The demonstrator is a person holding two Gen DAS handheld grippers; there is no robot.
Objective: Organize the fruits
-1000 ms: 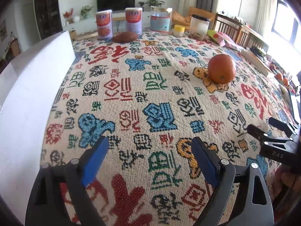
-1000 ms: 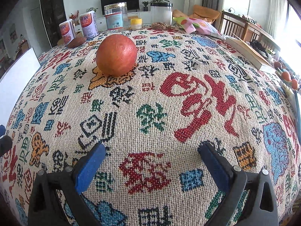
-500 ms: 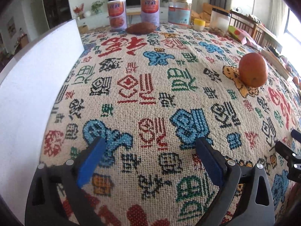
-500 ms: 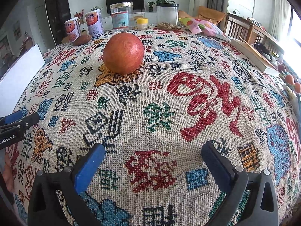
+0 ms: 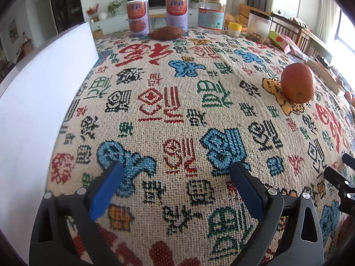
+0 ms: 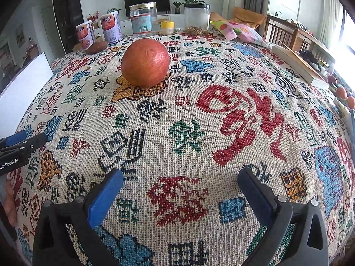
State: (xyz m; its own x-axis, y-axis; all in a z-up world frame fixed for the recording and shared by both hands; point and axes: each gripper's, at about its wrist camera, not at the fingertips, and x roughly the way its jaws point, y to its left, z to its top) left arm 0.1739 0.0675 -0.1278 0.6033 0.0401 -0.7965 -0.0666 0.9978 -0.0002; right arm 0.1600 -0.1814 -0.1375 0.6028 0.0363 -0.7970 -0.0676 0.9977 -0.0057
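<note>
The readable writing is sparse: "GenRobot.AI" is printed in white on the body of the left gripper [image 6: 22,143] where it enters the right wrist view at the left edge. Two tall cans [image 5: 137,18] with orange-and-white labels carry large Chinese characters at the top, too small to read with certainty. The clear jar [image 5: 212,14] beside them has a pale blue label whose text is illegible. The woven tablecloth [image 5: 177,115] is covered in red, blue, green, black and orange character-like motifs.

There is one round orange-red fruit [image 6: 145,62], sitting on an orange motif of the cloth, straight ahead of the right gripper [image 6: 179,190] and well apart from it; in the left wrist view it lies far to the right. One brown sweet potato [image 5: 166,33] lies at the far edge, just in front of the two cans. Further along stand one small yellow-lidded pot [image 6: 167,27] and one black-lidded clear container [image 6: 197,18], and a colourful snack bag [image 6: 239,32] lies to the right. A white board [image 5: 37,102] stands along the table's left side.

Both claws are spread wide with nothing between their blue pads [image 6: 104,197]; the left gripper [image 5: 177,187] likewise holds nothing above the cloth.
</note>
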